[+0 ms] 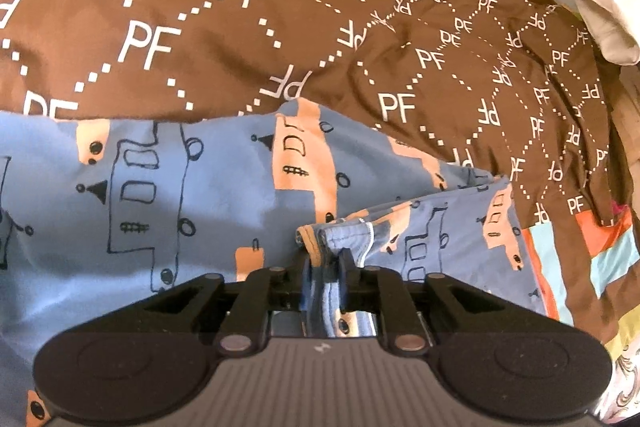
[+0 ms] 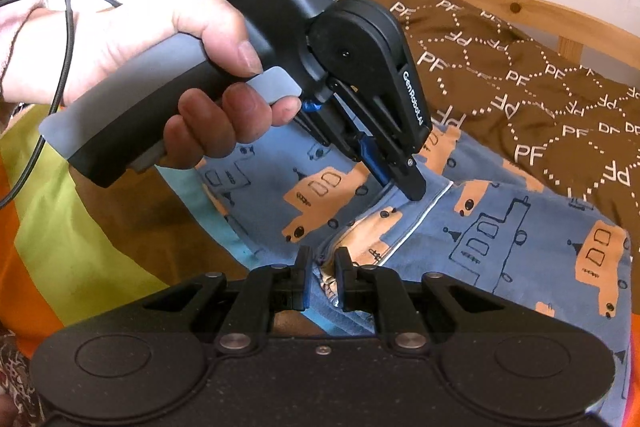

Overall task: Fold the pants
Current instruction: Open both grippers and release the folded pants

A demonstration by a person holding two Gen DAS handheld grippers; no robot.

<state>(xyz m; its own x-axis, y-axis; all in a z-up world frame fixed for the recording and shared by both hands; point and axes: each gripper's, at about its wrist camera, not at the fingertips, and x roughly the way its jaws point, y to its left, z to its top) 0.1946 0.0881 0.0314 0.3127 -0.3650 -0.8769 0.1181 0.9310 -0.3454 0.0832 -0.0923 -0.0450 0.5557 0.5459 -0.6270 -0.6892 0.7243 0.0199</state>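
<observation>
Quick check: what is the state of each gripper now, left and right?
Left gripper: fabric of the blue pants lies between its fingers; whether the pads press cannot be told.
Right gripper: the same, at another fold of the pants.

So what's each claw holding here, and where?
Both hold the pants: left claw and right claw each pinch a bunched hem edge.
</observation>
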